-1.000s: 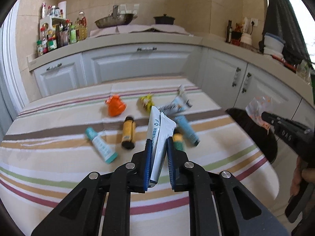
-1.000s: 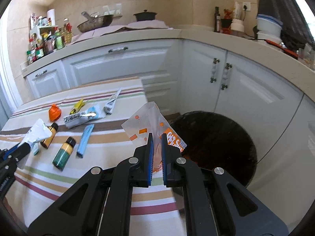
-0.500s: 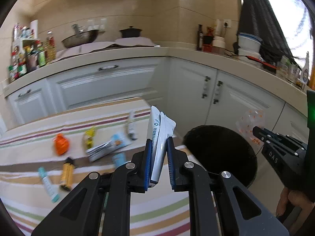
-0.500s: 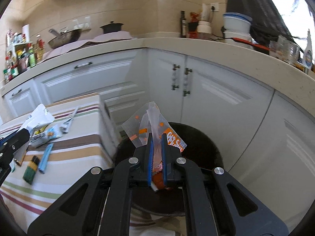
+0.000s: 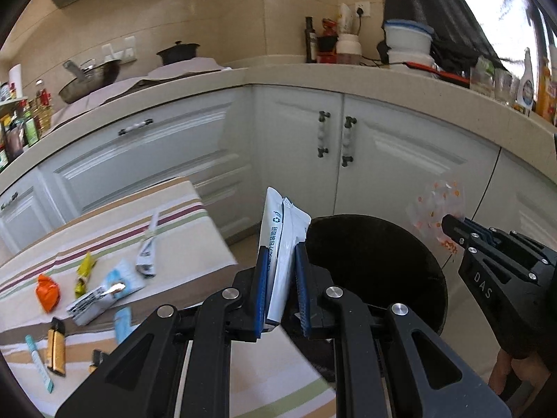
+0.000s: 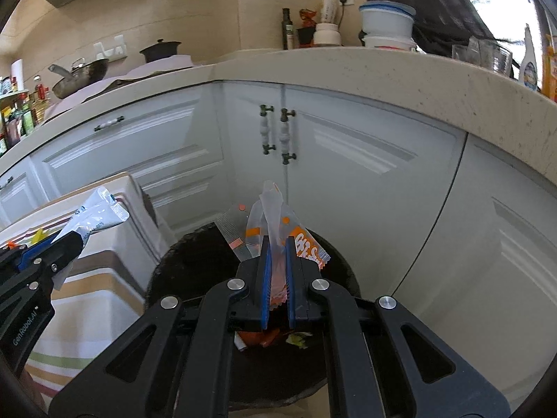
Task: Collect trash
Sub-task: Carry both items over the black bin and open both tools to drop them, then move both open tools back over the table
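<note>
Crowding the striped tablecloth (image 5: 195,244) at the left are more pieces of litter: an orange wrapper (image 5: 47,291), a yellow wrapper (image 5: 83,271), a blue-and-white packet (image 5: 104,294), a crumpled silver wrapper (image 5: 148,254), an amber bottle (image 5: 55,346) and a teal tube (image 5: 38,362). White cabinet doors (image 6: 348,160) with 2 dark handles close off the corner behind, under a beige countertop (image 6: 383,69) carrying a wok (image 6: 78,76), a black pot (image 6: 158,50) and stacked white bowls (image 6: 386,24).

The left gripper (image 5: 282,271) pinches a white pouch (image 5: 282,240) with blue print, standing upright beside the black trash bin (image 5: 379,271). The right gripper (image 6: 277,271) is pressed together on a clear wrapper (image 6: 271,216) with orange dots and lettering, held right over the bin's opening. Bits of orange and yellow scrap (image 6: 278,338) lie in the bin.

The pouch's print is too small to read, the bin's near rim hides behind the gripper bodies, and the person's hand (image 5: 508,376) is cut off at the frame edge.
</note>
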Demonstrator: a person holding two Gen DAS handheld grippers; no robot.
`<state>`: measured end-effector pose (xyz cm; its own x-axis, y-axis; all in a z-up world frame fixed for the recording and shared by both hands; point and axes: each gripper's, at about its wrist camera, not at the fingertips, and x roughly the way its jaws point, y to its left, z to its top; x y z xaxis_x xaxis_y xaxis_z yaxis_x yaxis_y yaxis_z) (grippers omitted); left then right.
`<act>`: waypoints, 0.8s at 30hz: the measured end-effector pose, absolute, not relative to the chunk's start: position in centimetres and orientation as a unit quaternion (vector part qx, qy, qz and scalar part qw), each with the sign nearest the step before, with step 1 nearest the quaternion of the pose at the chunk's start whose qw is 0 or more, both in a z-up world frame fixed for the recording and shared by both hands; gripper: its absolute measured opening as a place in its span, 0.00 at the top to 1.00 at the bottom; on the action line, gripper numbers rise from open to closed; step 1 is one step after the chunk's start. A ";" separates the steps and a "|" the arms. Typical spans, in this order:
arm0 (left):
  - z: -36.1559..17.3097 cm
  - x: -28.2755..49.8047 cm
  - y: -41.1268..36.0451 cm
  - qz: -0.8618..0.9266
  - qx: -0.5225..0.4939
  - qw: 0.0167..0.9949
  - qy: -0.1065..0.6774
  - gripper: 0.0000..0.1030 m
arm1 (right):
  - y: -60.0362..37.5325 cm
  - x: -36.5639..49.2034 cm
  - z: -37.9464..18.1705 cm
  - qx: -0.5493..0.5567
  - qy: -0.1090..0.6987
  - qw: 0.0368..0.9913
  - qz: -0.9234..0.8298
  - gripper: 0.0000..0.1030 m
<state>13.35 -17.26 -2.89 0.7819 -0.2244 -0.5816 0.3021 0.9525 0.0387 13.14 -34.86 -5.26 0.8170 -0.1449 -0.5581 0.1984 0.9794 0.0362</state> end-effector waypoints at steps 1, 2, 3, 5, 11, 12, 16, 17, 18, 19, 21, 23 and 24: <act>-3.0 13.6 -17.6 -0.140 0.067 0.941 0.300 0.84 | -35.1 13.4 -5.4 0.047 0.290 0.951 -0.091 0.93; -3.1 13.8 -17.9 -0.140 0.068 0.941 0.301 0.84 | -35.4 13.7 -5.6 0.049 0.292 0.951 -0.093 0.93; -3.3 14.2 -18.3 -0.142 0.069 0.940 0.304 0.84 | -35.7 14.0 -5.9 0.050 0.293 0.950 -0.093 0.93; -3.6 14.8 -18.8 -0.144 0.072 0.937 0.309 0.84 | -36.1 14.4 -6.3 0.051 0.296 0.949 -0.094 0.93; -4.2 16.4 -19.7 -0.145 0.069 0.933 0.323 0.69 | -37.0 15.7 -7.3 0.067 0.306 0.945 -0.095 0.77; -4.3 16.5 -19.7 -0.145 0.068 0.932 0.324 0.66 | -37.1 15.8 -7.5 0.068 0.306 0.945 -0.097 0.76; -4.4 16.6 -19.7 -0.144 0.064 0.932 0.326 0.62 | -36.9 15.7 -7.6 0.065 0.306 0.944 -0.101 0.76; -4.3 16.6 -19.6 -0.143 0.063 0.932 0.326 0.61 | -36.9 15.8 -7.5 0.065 0.305 0.945 -0.102 0.76; -4.2 16.5 -19.5 -0.142 0.062 0.933 0.325 0.61 | -36.9 15.7 -7.5 0.064 0.305 0.945 -0.102 0.76; -4.2 16.5 -19.4 -0.142 0.061 0.933 0.324 0.61 | -36.8 15.6 -7.4 0.063 0.304 0.945 -0.103 0.76; -4.0 16.3 -18.9 -0.141 0.057 0.934 0.324 0.61 | -36.6 15.6 -7.2 0.061 0.302 0.946 -0.103 0.76; -3.7 16.0 -18.5 -0.137 0.056 0.935 0.321 0.61 | -36.3 15.3 -6.9 0.059 0.299 0.947 -0.103 0.76; -3.6 15.9 -18.1 -0.135 0.055 0.936 0.320 0.61 | -36.1 15.3 -6.7 0.058 0.298 0.947 -0.103 0.76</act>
<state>15.86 -18.13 -3.57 0.7581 -0.2185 -0.6144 0.2888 0.9573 0.0159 15.25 -36.12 -6.71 0.8013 -0.1602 -0.5764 0.2298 0.9720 0.0494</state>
